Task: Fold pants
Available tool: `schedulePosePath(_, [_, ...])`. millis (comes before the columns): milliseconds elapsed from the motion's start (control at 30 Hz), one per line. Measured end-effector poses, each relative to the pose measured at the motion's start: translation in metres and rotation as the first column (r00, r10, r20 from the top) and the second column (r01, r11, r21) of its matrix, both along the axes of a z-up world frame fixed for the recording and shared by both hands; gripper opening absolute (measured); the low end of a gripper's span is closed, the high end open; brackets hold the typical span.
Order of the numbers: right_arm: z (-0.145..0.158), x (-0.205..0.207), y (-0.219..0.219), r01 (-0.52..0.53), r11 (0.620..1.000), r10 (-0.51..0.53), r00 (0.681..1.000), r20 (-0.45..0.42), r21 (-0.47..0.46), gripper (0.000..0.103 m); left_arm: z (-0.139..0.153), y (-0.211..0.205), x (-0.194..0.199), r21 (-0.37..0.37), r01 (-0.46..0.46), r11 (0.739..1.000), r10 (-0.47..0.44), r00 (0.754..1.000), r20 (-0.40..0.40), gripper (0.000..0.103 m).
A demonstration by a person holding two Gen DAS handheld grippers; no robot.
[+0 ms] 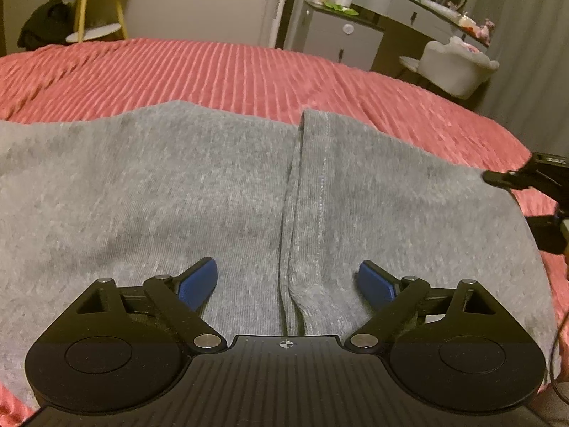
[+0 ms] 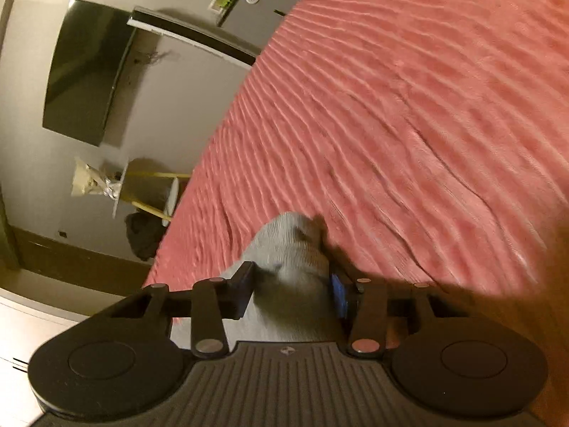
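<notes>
Grey pants (image 1: pixel 199 192) lie spread flat on the red ribbed bedspread (image 1: pixel 220 71), with a seam or fold edge (image 1: pixel 290 235) running up the middle. My left gripper (image 1: pixel 287 284) hovers just above the cloth, open wide and empty, its blue pads on either side of the seam. My right gripper (image 2: pixel 292 290) is turned sideways and has a bunch of the grey pants cloth (image 2: pixel 290 249) between its fingers, lifted over the bedspread (image 2: pixel 409 106). Its black body shows at the right edge of the left wrist view (image 1: pixel 533 178), at the pants' right edge.
A grey dresser (image 1: pixel 341 35) with bottles and a mirror stands past the bed's far right, with a pale chair (image 1: pixel 458 67) beside it. A yellow-legged side table (image 1: pixel 96 7) and a dark bundle (image 1: pixel 42 25) stand far left. A wall-mounted TV (image 2: pixel 85 71) shows in the right wrist view.
</notes>
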State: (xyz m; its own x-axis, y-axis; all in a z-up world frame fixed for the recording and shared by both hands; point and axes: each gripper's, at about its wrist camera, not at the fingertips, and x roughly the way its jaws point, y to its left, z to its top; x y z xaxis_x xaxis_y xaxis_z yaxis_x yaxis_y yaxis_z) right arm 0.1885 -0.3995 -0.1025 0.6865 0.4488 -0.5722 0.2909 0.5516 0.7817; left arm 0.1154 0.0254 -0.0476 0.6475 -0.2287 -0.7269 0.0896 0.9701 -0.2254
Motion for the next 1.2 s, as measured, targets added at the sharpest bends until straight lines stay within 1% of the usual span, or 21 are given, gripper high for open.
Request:
schedulePosePath(33, [0.002, 0.005, 0.002, -0.001, 1.0, 0.001, 1.0, 0.002, -0.028, 0.027, 0.0, 0.001, 0.0, -0.004, -0.001, 1.0, 0.001, 1.0, 0.002, 0.094])
schedulePosePath(100, [0.013, 0.012, 0.011, -0.009, 0.998, 0.012, 0.999, 0.048, -0.068, 0.018, 0.0, 0.002, 0.0, -0.017, -0.005, 1.0, 0.005, 1.0, 0.004, 0.094])
schedulePosePath(167, [0.04, 0.017, 0.021, -0.037, 0.989, 0.057, 0.988, 0.142, -0.143, 0.016, 0.0, 0.005, 0.001, -0.036, -0.012, 0.999, 0.013, 1.0, 0.007, 0.094])
schedulePosePath(233, [0.063, 0.02, 0.029, -0.048, 0.983, 0.088, 0.969, 0.229, -0.176, 0.014, 0.0, 0.007, 0.001, -0.051, -0.021, 0.998, 0.021, 1.0, 0.008, 0.094])
schedulePosePath(300, [0.08, 0.019, 0.025, 0.015, 0.974, 0.058, 0.948, 0.311, -0.225, 0.012, 0.0, 0.007, 0.001, -0.055, -0.025, 0.998, 0.025, 1.0, 0.01, 0.094])
schedulePosePath(333, [0.087, 0.018, 0.022, 0.069, 0.956, 0.028, 0.946, 0.324, -0.284, 0.014, 0.001, 0.007, 0.0, -0.053, -0.027, 0.998, 0.028, 1.0, 0.014, 0.094])
schedulePosePath(367, [0.091, 0.017, 0.019, 0.102, 0.934, 0.007, 0.953, 0.304, -0.342, 0.017, 0.002, 0.008, 0.0, -0.053, -0.033, 0.998, 0.034, 0.999, 0.02, 0.094])
schedulePosePath(433, [0.093, 0.013, 0.016, 0.082, 0.923, 0.015, 0.969, 0.247, -0.377, 0.03, 0.004, 0.013, -0.001, -0.061, -0.067, 0.996, 0.068, 0.997, 0.029, 0.094])
schedulePosePath(600, [0.071, -0.036, 0.031, -0.023, 0.913, 0.099, 0.981, 0.167, -0.407, 0.036, 0.002, 0.035, 0.0, -0.134, -0.163, 0.978, 0.167, 0.986, 0.024, 0.092])
schedulePosePath(667, [0.051, -0.052, 0.043, -0.073, 0.896, 0.117, 0.99, 0.076, -0.437, 0.049, 0.004, 0.035, 0.0, -0.098, -0.177, 0.979, 0.181, 0.983, 0.036, 0.09])
schedulePosePath(700, [0.04, -0.053, 0.049, -0.092, 0.879, 0.116, 0.993, 0.022, -0.469, 0.063, 0.006, 0.036, 0.0, -0.061, -0.203, 0.977, 0.206, 0.977, 0.048, 0.089])
schedulePosePath(733, [0.029, -0.056, 0.055, -0.098, 0.854, 0.109, 0.994, -0.008, -0.512, 0.065, 0.008, 0.04, -0.002, -0.03, -0.248, 0.968, 0.25, 0.966, 0.061, 0.088])
schedulePosePath(767, [0.028, -0.061, 0.058, -0.082, 0.85, 0.101, 0.995, 0.01, -0.52, 0.066, 0.01, 0.047, -0.002, -0.023, -0.293, 0.956, 0.294, 0.953, 0.067, 0.088])
schedulePosePath(833, [0.036, -0.07, 0.055, -0.017, 0.868, 0.041, 0.998, 0.039, -0.497, 0.075, 0.015, 0.075, -0.007, -0.093, -0.398, 0.913, 0.403, 0.913, 0.055, 0.088])
schedulePosePath(867, [0.04, -0.077, 0.052, 0.035, 0.881, -0.002, 0.998, 0.069, -0.472, 0.078, 0.016, 0.091, -0.01, -0.144, -0.442, 0.885, 0.451, 0.891, 0.038, 0.088])
schedulePosePath(900, [0.042, -0.086, 0.047, 0.053, 0.895, -0.006, 0.994, 0.108, -0.443, 0.086, 0.019, 0.111, -0.014, -0.202, -0.49, 0.848, 0.502, 0.865, 0.013, 0.088])
schedulePosePath(967, [0.047, -0.097, 0.049, 0.043, 0.912, 0.021, 0.988, 0.152, -0.407, 0.093, 0.025, 0.15, -0.026, -0.287, -0.557, 0.78, 0.578, 0.816, -0.012, 0.088])
schedulePosePath(1033, [0.049, -0.11, 0.049, 0.038, 0.92, 0.035, 0.983, 0.179, -0.391, 0.096, 0.035, 0.189, -0.042, -0.295, -0.617, 0.73, 0.649, 0.761, 0.014, 0.088])
schedulePosePath(1100, [0.05, -0.114, 0.049, 0.05, 0.931, 0.03, 0.977, 0.212, -0.361, 0.097, 0.041, 0.228, -0.056, -0.262, -0.66, 0.704, 0.693, 0.72, 0.045, 0.088])
schedulePosePath(1133, [0.049, -0.116, 0.051, 0.059, 0.934, 0.019, 0.976, 0.216, -0.351, 0.097, 0.041, 0.248, -0.062, -0.253, -0.685, 0.683, 0.715, 0.698, 0.037, 0.088])
schedulePosePath(1200, [0.045, -0.113, 0.051, 0.066, 0.94, 0.0, 0.981, 0.194, -0.335, 0.097, 0.035, 0.285, -0.073, -0.28, -0.732, 0.621, 0.761, 0.649, -0.008, 0.088])
